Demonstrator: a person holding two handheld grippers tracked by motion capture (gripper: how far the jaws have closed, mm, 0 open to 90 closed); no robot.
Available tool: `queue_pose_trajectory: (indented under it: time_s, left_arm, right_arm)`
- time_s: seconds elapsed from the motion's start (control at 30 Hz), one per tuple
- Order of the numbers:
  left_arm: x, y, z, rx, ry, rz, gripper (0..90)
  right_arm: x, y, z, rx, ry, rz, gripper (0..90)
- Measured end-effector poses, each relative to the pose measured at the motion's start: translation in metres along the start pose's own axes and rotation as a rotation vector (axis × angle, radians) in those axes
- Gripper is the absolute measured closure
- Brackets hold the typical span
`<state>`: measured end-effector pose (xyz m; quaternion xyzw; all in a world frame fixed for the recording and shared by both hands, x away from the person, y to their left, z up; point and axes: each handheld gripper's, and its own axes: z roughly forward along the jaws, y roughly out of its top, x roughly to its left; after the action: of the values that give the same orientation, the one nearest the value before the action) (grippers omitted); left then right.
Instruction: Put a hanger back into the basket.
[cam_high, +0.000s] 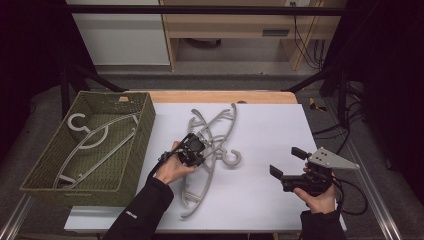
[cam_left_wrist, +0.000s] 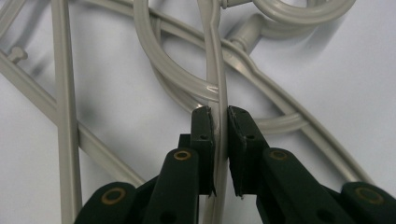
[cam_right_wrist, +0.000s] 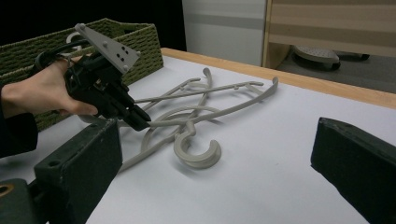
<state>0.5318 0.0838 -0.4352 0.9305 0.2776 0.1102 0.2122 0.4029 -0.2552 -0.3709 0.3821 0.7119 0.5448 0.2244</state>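
On the white table, left tongs (cam_left_wrist: 220, 116) clench a grey hanger (cam_left_wrist: 217, 70); right tongs (cam_high: 286, 162) hang released

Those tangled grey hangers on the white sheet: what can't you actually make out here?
- How many hangers are in the pile: in the high view their bars cross, and the left gripper and hand cover the middle.
- Which hanger the clamped bar belongs to: the left gripper view cuts it off at the top edge.
- The lower end of the hanger in the basket: the basket's near wall hides it.
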Motion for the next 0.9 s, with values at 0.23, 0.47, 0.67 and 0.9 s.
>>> queue_pose_trajectory:
  time_s: [0.23,0.47,0.67,0.9]
  left_arm:
    - [0.004,-0.005,-0.003,0.009,-0.031,0.009,74.9]
    - [0.004,-0.006,0.003,0.046,-0.024,0.013,71.9]
    - [0.002,-0.005,0.007,0.050,-0.009,0.036,80.5]
    - [0.000,-0.005,0.000,0.021,0.004,0.052,81.7]
  right_arm:
    - [0.000,0.000,0.000,0.002,0.000,0.000,2.4]
    - [0.000,0.000,0.001,0.001,0.001,-0.003,2.4]
    - [0.000,0.000,0.000,0.001,0.001,0.001,2.3]
    - [0.000,0.000,0.000,0.000,0.001,0.001,2.4]
